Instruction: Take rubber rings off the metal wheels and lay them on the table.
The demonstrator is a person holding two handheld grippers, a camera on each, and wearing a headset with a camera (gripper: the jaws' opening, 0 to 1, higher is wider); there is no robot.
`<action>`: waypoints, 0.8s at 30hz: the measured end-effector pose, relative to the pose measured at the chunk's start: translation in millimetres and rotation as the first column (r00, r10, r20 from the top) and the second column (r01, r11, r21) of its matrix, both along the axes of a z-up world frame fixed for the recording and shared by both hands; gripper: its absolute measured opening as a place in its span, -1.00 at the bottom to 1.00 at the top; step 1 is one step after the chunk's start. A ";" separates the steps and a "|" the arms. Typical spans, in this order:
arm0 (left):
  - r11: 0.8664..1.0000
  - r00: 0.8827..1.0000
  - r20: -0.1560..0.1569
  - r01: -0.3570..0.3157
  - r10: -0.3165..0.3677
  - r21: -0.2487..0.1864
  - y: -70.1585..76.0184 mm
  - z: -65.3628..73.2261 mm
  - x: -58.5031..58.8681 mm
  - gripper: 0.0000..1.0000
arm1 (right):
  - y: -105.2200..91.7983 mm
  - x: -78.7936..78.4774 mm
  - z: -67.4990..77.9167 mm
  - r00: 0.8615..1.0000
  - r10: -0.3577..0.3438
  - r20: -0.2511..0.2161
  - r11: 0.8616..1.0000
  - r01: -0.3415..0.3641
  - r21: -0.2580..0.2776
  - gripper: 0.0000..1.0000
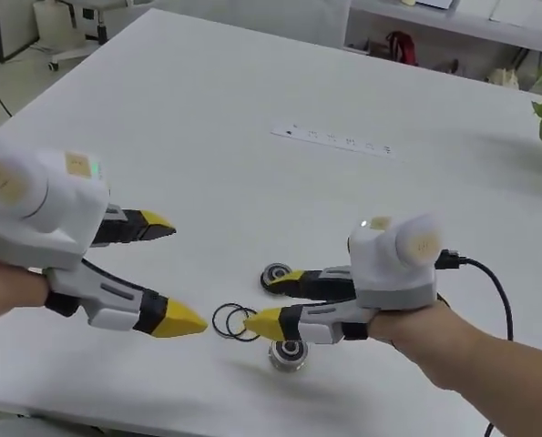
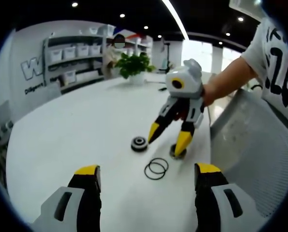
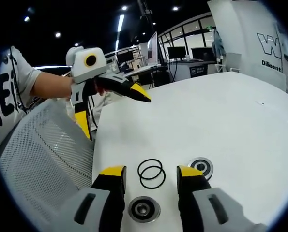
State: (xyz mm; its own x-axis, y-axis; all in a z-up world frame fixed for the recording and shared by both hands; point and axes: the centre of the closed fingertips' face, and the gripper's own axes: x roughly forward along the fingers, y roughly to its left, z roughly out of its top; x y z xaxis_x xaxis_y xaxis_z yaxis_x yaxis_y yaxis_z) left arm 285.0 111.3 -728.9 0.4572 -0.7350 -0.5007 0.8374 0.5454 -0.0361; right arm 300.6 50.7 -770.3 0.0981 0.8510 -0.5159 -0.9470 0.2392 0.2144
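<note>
Lying overlapped on the bench (image 1: 252, 91), two rings (image 1: 235, 321) sit between the left gripper (image 1: 187, 273) and right gripper (image 1: 258, 301), both with jaws apart; one wheel (image 1: 289, 353) rests below the right gripper's jaws, another wheel (image 1: 276, 274) just beside them

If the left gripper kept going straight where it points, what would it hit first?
Probably the two rings on the table, just ahead of the left gripper; the right gripper lies beyond them. Depth is unclear.

Two thin black rubber rings (image 1: 234, 321) lie flat on the white worktop (image 1: 207, 137), overlapping each other. Seen in the head view, one small round silver metal wheel (image 1: 277, 275) lies flat at their 1 o'clock, and a second wheel (image 1: 289, 353) at their 4 o'clock.
</note>
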 end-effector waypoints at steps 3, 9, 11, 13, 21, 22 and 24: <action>1.000 1.000 0.000 0.002 -0.002 0.001 -0.9 0.9 2.2 0.61 | -3.7 3.7 3.2 1.000 -0.009 0.008 1.000 0.009 0.005 -0.22; 1.000 1.000 0.000 0.006 -0.006 0.003 -3.5 0.8 5.4 0.61 | -13.0 10.7 7.4 0.999 -0.035 0.021 0.999 0.035 0.011 -0.21; 1.000 1.000 0.000 0.008 -0.008 0.003 -4.9 1.2 6.6 0.61 | -15.9 12.8 8.4 0.999 -0.041 0.026 0.999 0.041 0.012 -0.21; 1.000 1.000 0.002 0.008 -0.008 0.001 -5.6 1.6 8.3 0.61 | -19.3 15.6 9.6 0.998 -0.052 0.028 0.999 0.051 0.015 -0.20; 1.000 1.000 0.003 0.009 -0.009 0.002 -7.3 2.0 13.4 0.61 | -31.6 26.9 13.9 0.995 -0.096 0.037 0.995 0.095 0.027 -0.19; 1.000 1.000 0.003 0.008 -0.008 0.001 -7.5 2.0 14.0 0.61 | -33.4 28.7 14.4 0.994 -0.103 0.039 0.994 0.101 0.029 -0.19; 1.000 1.000 0.005 0.008 -0.008 0.002 -8.0 2.3 15.9 0.61 | -36.3 31.6 15.1 0.993 -0.112 0.041 0.993 0.111 0.031 -0.19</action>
State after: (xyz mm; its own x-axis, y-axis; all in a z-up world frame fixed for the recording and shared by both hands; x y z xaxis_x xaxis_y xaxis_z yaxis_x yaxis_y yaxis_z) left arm 300.9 103.4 -726.7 0.4537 -0.7379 -0.4997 0.8418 0.5388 -0.0313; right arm 332.2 14.3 -755.2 0.2147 0.8478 -0.4848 -0.9232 0.3382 0.1827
